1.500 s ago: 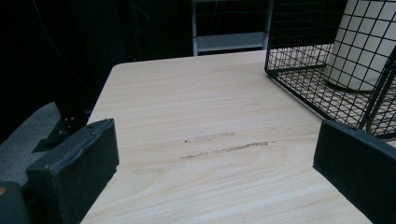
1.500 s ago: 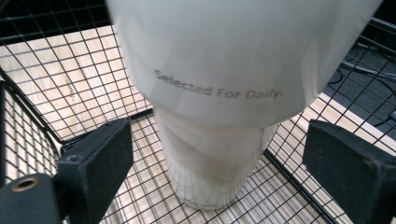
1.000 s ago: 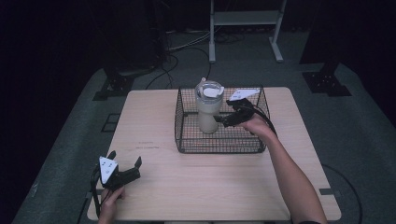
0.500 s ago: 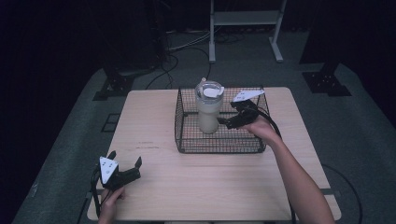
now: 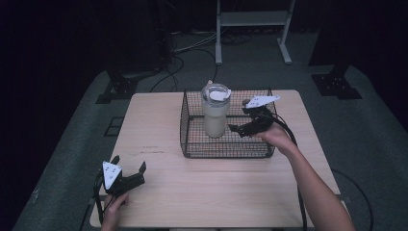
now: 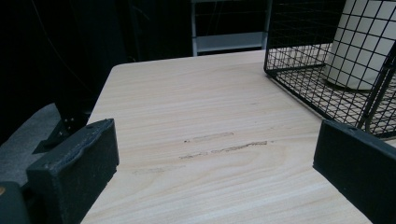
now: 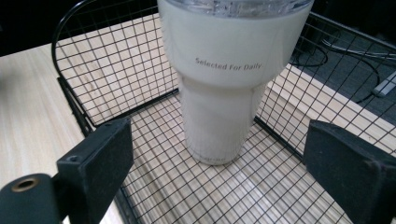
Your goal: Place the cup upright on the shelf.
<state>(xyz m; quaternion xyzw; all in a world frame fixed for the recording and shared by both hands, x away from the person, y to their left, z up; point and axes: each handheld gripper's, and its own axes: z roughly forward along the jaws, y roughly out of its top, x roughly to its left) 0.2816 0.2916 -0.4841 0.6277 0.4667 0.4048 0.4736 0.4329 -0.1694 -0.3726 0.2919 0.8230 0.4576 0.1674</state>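
Broadly, the desk (image 5: 211, 187) carries one big thing: a black wire basket (image 5: 192, 130) set toward its far edge, a little right of centre. Inside the basket, toward its left side, a cream tumbler (image 5: 215, 115) with a clear lid stands upright on the mesh floor.

The right claw (image 5: 239, 130) hangs over the basket's right half, aimed left at the tumbler — released, its two black jaws spread wide and not touching the cup. From the right gripper view the tumbler (image 7: 224, 93) sits centred between the jaws, with free space on either side, so the line-up looks good.

The step in hand appears to be taking hold of the tumbler. To do it well, I would keep the claw level and slide it straight in until the jaws flank the narrower lower body rather than the wide upper part — the spread looks a better fit there. Jaw tips should stay clear of the mesh floor and of the basket's far wall. Close evenly, since a tall cup gripped off-centre could tip.

The left claw (image 5: 129, 169) rests released at the near left corner of the desk, well apart from the basket, and could steady the basket's rim if it shifts.
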